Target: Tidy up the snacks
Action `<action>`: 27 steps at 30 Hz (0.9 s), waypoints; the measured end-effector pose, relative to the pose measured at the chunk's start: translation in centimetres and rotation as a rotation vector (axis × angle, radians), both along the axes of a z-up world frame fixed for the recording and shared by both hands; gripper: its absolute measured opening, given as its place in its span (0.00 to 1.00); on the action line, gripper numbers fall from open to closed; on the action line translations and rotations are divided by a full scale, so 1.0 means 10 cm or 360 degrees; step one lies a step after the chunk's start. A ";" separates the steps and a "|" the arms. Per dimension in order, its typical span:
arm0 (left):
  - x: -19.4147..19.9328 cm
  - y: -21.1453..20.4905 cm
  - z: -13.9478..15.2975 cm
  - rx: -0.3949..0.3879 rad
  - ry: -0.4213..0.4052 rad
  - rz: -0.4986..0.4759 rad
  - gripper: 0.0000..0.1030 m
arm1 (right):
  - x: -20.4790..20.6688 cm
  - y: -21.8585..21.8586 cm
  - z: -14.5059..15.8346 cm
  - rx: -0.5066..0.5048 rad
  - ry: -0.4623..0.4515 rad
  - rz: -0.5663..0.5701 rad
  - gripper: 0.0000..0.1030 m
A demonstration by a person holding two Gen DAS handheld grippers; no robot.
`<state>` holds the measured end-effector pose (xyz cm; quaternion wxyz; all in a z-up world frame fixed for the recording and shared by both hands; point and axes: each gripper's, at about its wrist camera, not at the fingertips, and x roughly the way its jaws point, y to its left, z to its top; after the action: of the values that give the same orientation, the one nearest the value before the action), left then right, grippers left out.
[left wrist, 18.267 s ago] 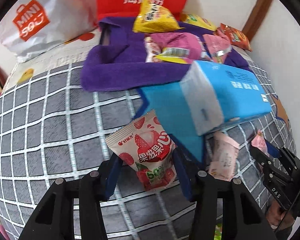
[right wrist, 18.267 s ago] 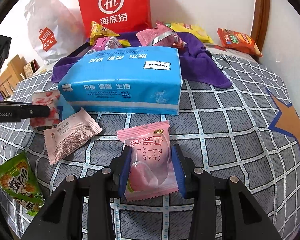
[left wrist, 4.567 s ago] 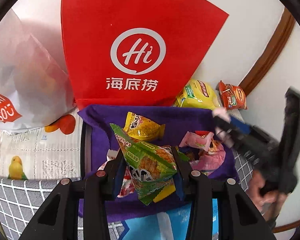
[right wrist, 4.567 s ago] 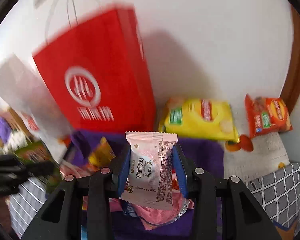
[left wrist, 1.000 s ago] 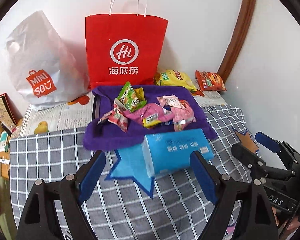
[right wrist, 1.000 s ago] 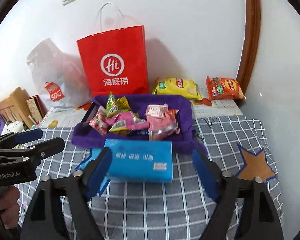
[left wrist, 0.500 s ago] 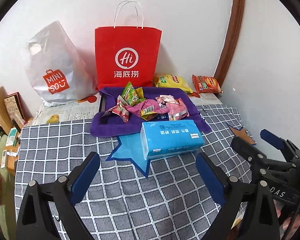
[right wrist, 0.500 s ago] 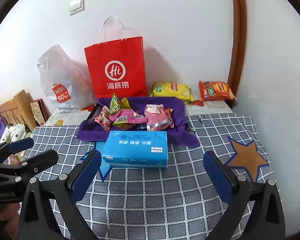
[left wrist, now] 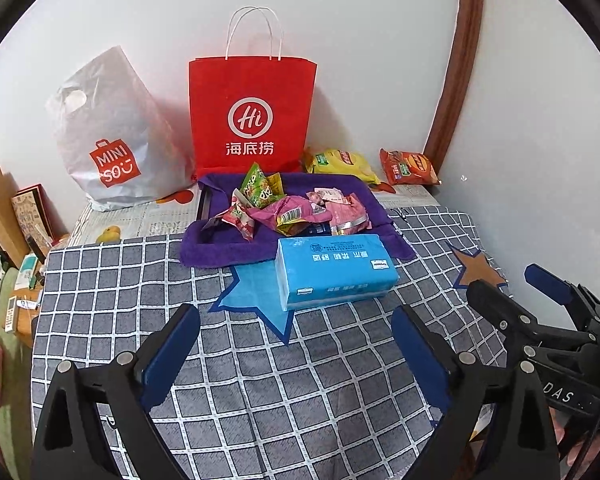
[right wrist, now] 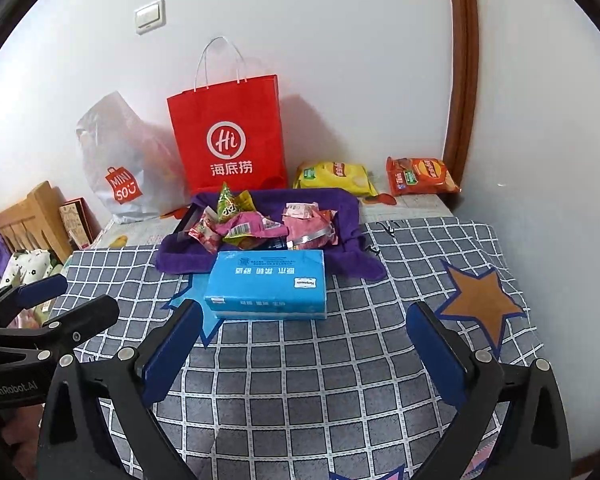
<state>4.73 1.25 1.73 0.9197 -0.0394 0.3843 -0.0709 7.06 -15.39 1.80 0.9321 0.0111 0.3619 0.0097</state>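
Left gripper (left wrist: 296,338) jaws wide apart, holding nothing. Right gripper (right wrist: 306,334) likewise. Both above checked cloth (left wrist: 260,380).

Snack packets (left wrist: 288,210), crinkled foil, heaped on purple towel (left wrist: 216,252) at 12 o'clock. Rectangular blue tissue pack (left wrist: 332,276) lies against towel's near edge.

Behind: one red paper bag (left wrist: 252,120), one white plastic bag (left wrist: 108,136), two chip bags (left wrist: 340,162) at 1 o'clock.

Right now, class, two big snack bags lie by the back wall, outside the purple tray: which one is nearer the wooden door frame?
The orange-red bag, lying right beside the frame. The yellow bag lies between it and the red paper bag.
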 end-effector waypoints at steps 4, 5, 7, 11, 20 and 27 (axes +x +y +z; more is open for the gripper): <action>0.00 0.01 0.00 -0.0007 0.0008 0.0006 0.94 | 0.01 0.01 0.00 0.0005 0.0003 0.0005 0.98; 0.00 0.01 0.00 -0.0006 0.0009 0.0010 0.94 | 0.01 0.01 0.00 0.0005 0.0003 0.0006 0.98; 0.00 0.02 0.00 -0.0005 0.0007 0.0014 0.94 | 0.01 0.02 -0.01 0.0007 0.0002 0.0011 0.98; -0.01 0.02 0.02 -0.0007 0.0001 0.0010 0.94 | 0.00 0.03 -0.01 -0.0002 -0.0003 0.0015 0.98; -0.01 0.02 0.03 -0.0004 -0.0002 0.0011 0.94 | -0.01 0.04 0.01 0.0001 -0.0012 0.0016 0.98; -0.02 0.00 0.06 -0.0007 -0.0008 0.0005 0.94 | -0.03 0.03 0.04 -0.0003 -0.0023 0.0009 0.98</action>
<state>4.53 1.22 2.30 0.9207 -0.0418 0.3817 -0.0704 6.78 -15.09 2.16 0.9347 0.0092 0.3552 0.0120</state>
